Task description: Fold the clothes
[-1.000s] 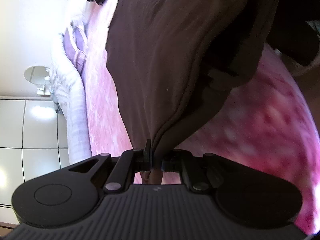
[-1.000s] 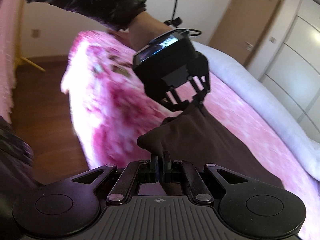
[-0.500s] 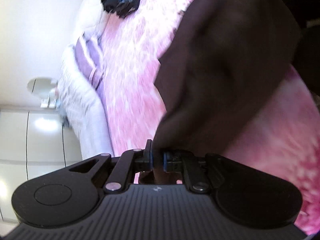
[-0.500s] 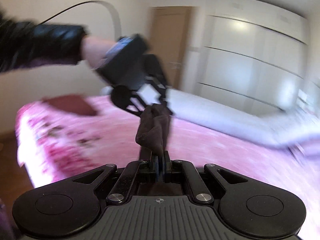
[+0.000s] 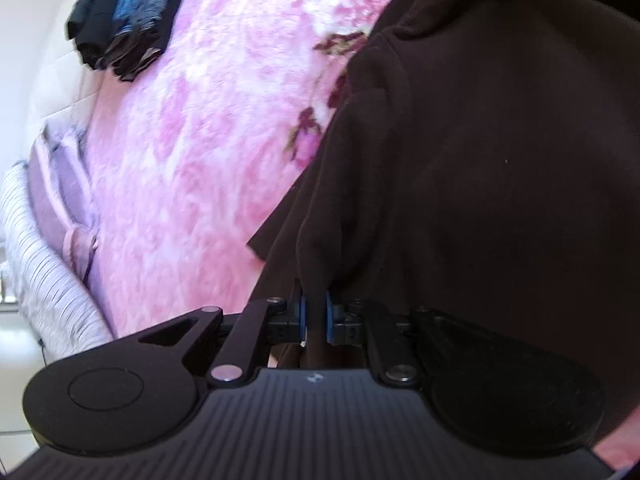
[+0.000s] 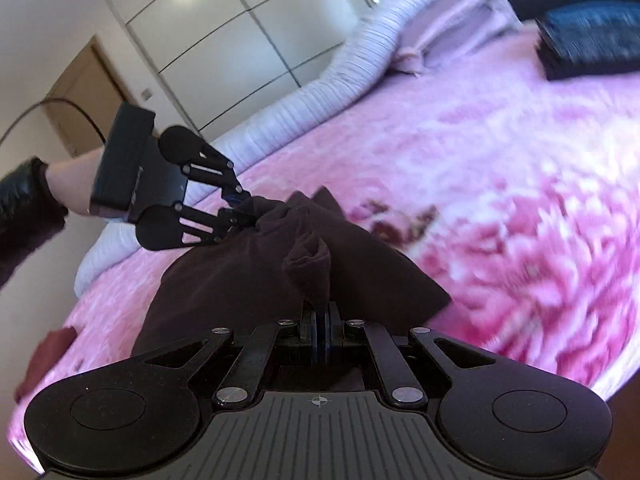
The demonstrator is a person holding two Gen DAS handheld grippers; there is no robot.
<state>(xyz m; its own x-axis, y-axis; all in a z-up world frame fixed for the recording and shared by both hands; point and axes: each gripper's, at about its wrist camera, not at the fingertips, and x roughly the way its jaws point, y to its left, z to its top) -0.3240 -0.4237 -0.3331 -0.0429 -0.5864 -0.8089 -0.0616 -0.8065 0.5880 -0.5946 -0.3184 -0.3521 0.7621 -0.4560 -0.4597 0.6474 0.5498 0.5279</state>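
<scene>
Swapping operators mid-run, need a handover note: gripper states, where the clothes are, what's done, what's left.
Left gripper: shut on an edge of the dark brown garment.
Right gripper: shut on another bunched edge of the same garment.
The garment lies partly spread on the pink bedspread, its gripped corners lifted and close together.
A stack of dark folded clothes sits near the head of the bed, by the pillows.
Done: probably one fold brought over.
Left: lay the corners down, release, finish folding, likely add it to the stack.
</scene>
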